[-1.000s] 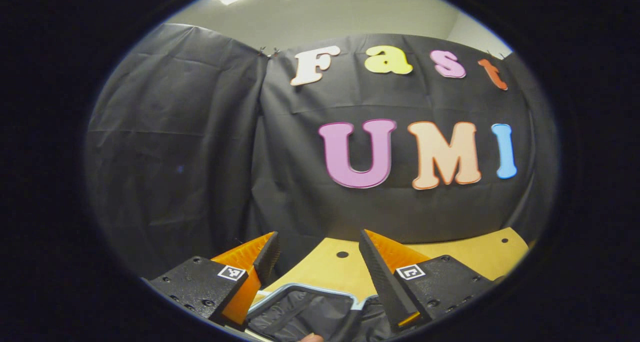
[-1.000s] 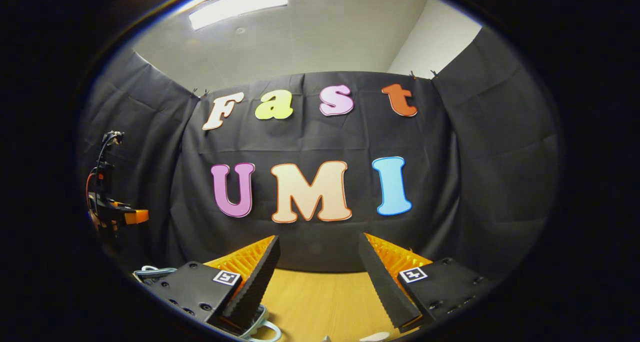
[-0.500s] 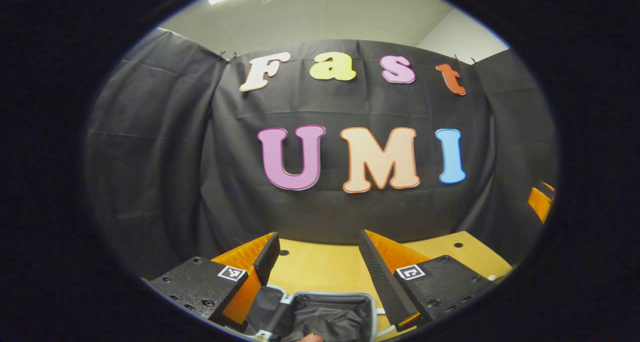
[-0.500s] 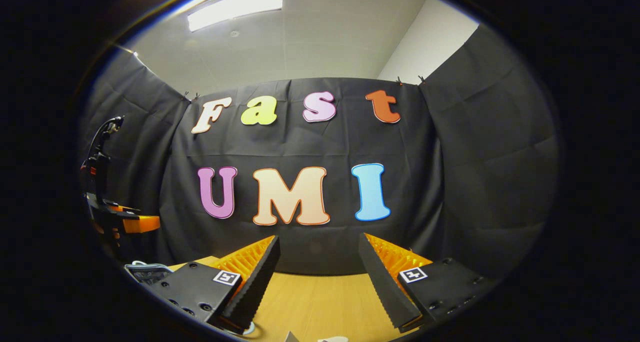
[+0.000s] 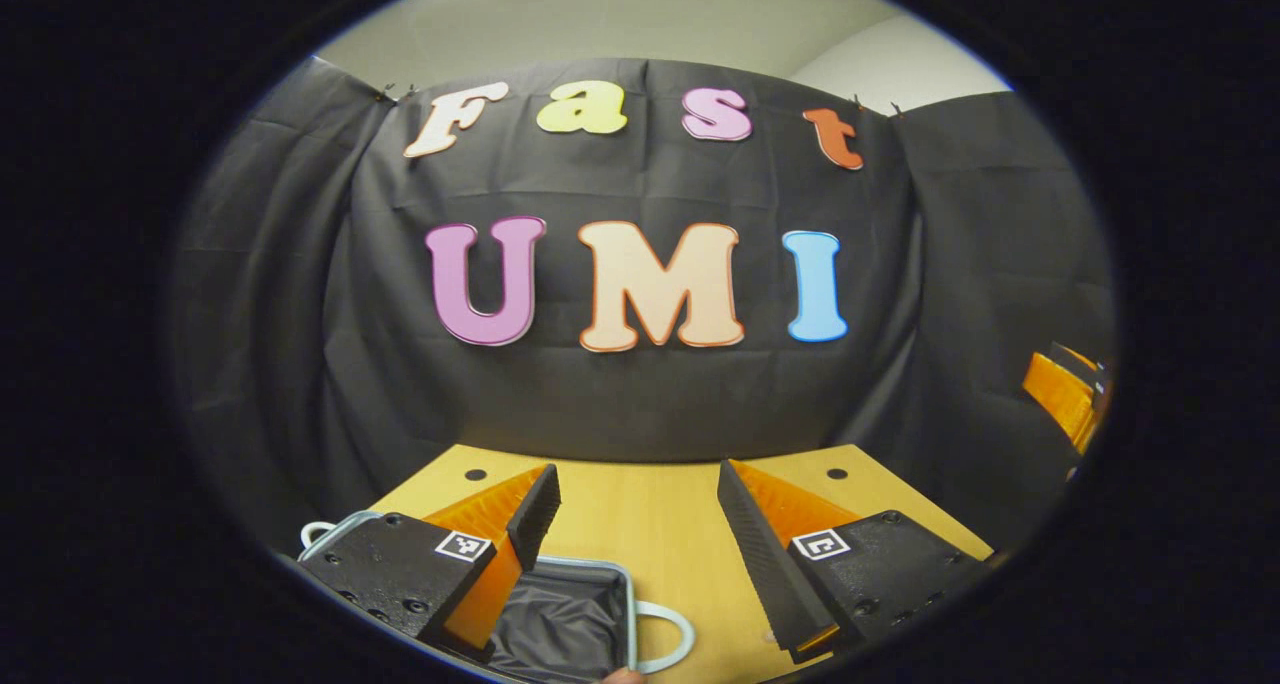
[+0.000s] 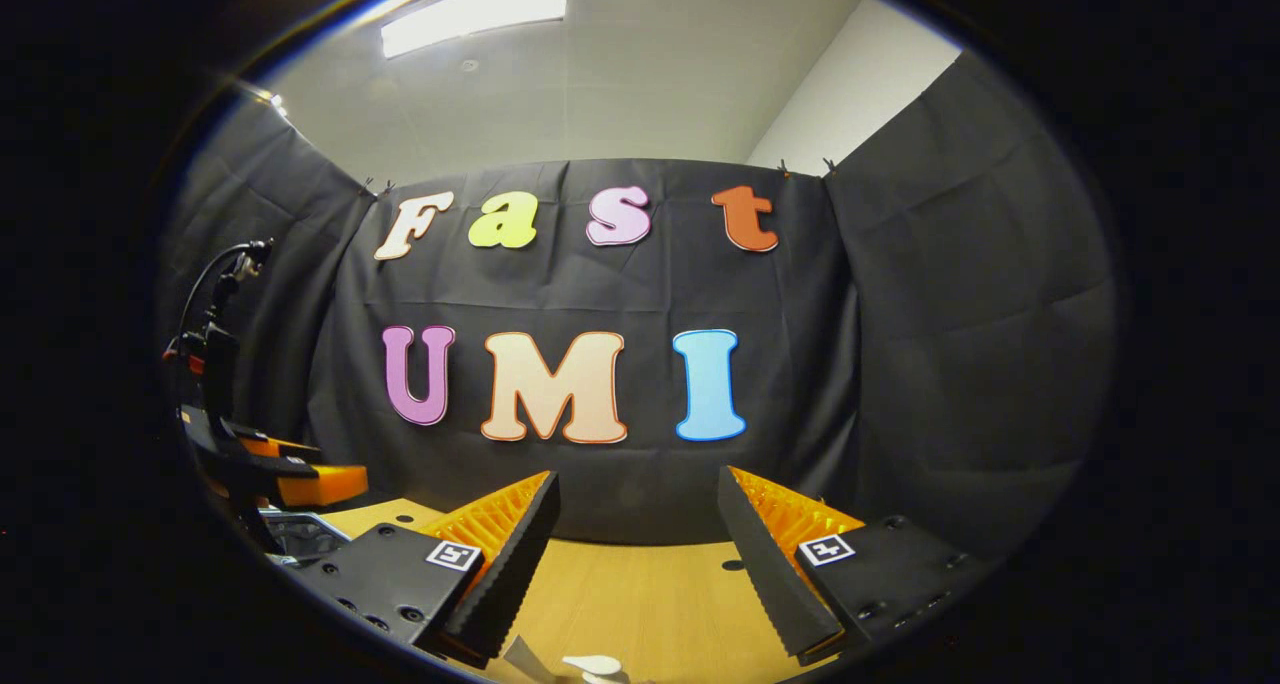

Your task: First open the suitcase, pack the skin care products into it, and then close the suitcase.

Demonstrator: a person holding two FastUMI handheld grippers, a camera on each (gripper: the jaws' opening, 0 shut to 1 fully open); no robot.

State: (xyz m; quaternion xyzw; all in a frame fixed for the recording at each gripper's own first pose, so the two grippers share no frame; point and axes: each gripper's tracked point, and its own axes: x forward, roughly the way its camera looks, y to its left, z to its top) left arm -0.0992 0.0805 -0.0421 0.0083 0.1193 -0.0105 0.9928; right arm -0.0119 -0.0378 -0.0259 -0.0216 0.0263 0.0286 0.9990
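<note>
The left gripper, with its orange wedge fingers faced in black ribbed foam, hangs above the pale wooden table with its jaws spread wide and nothing between them; the right gripper, of the same build, is likewise wide open and empty over the same table. In the left gripper view the small suitcase with a light grey-blue rim and dark grey fabric lining lies just below and slightly to the left of the left fingers, its lid already laid back so the lined cavity faces up, and a pale loop handle juts from its side. In the right gripper view a corner of what is probably that suitcase peeks out at the lower left, below the other gripper. A small white object shows at the bottom edge between the right fingers; it may be one of the skin care products, but too little of it is visible to say. Judging from the open case and the empty tongs, the opening step looks done and the packing step is in hand. The next move would call for tilting a gripper down toward the table to bring the products into sight, closing on one, and carrying it over the rim into the lined cavity without nudging the light case aside
</note>
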